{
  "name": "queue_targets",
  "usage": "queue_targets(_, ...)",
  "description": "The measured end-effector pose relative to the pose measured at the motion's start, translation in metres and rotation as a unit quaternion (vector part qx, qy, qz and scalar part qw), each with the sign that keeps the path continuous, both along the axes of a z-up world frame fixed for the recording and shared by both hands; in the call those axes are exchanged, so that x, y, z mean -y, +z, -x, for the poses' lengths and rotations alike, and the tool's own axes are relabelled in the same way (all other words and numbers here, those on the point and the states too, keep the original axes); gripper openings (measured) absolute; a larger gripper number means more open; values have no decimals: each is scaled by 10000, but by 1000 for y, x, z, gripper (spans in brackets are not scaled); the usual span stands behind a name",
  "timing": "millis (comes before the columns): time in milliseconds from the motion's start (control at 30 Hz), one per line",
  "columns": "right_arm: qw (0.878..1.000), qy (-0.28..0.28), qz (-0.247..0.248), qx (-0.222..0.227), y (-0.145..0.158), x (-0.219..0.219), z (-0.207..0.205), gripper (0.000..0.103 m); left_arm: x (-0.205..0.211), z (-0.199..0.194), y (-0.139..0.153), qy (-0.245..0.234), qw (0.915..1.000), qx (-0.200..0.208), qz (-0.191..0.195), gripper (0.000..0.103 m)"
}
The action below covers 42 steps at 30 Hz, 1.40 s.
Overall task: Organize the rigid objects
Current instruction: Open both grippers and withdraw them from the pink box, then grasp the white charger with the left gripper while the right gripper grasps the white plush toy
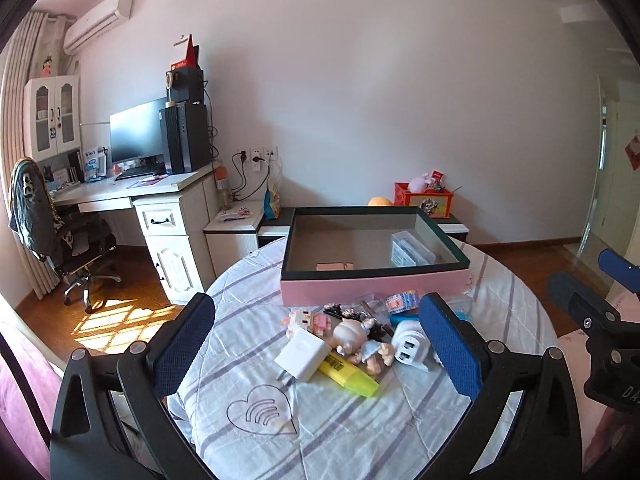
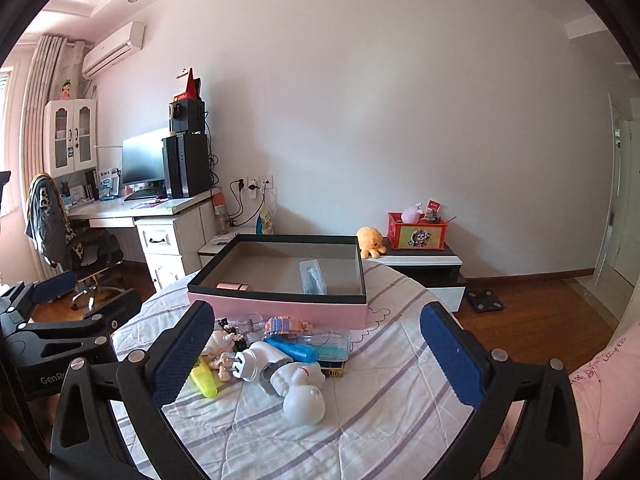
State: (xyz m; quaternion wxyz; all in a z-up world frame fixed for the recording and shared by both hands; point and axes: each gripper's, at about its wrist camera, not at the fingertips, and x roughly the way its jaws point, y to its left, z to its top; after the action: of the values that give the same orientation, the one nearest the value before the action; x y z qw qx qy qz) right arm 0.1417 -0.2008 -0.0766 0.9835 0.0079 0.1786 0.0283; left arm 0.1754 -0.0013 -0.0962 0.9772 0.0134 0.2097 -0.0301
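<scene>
A pink box (image 1: 372,288) with a dark rim stands at the far side of a round table; it also shows in the right wrist view (image 2: 280,308). Inside lie a clear plastic case (image 1: 412,248) and a small pink item (image 1: 334,267). In front of the box is a pile: white charger (image 1: 302,354), yellow highlighter (image 1: 352,374), baby doll (image 1: 358,340), white multi-port plug (image 1: 408,346), brick toy (image 1: 310,320). The right wrist view adds a white figurine (image 2: 302,390) and a blue tool (image 2: 292,350). My left gripper (image 1: 316,348) is open above the pile. My right gripper (image 2: 316,352) is open, empty.
The striped tablecloth (image 1: 320,440) covers the table. A desk with monitor (image 1: 136,136) and an office chair (image 1: 60,240) stand at the left. A low cabinet holds a red toy crate (image 2: 416,234) and a yellow plush (image 2: 370,242). A pink bed edge (image 2: 600,380) lies at the right.
</scene>
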Motion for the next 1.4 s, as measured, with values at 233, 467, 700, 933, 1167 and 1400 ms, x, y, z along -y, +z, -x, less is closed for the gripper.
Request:
queue_targets(233, 9998, -101, 54, 136, 8, 0, 31, 103, 9, 36, 10, -92, 9995, 251, -165, 103)
queue_targets(467, 9997, -98, 76, 225, 12, -6, 49, 103, 4, 55, 21, 0, 9987, 486, -129, 103)
queue_targets(700, 9995, -84, 121, 273, 15, -11, 55, 103, -2, 62, 21, 65, 9985, 538, -60, 103)
queue_targets(933, 9993, -139, 130, 329, 15, -13, 55, 103, -2, 61, 19, 79, 9984, 566, -35, 103)
queue_targets(1167, 9994, -211, 130, 226, 6, -10, 47, 103, -3, 47, 6, 48, 9991, 426, -40, 103)
queue_targets(1400, 9986, -208, 47, -489, -36, -1, 13, 103, -8, 21, -28, 49, 9998, -134, -128, 103)
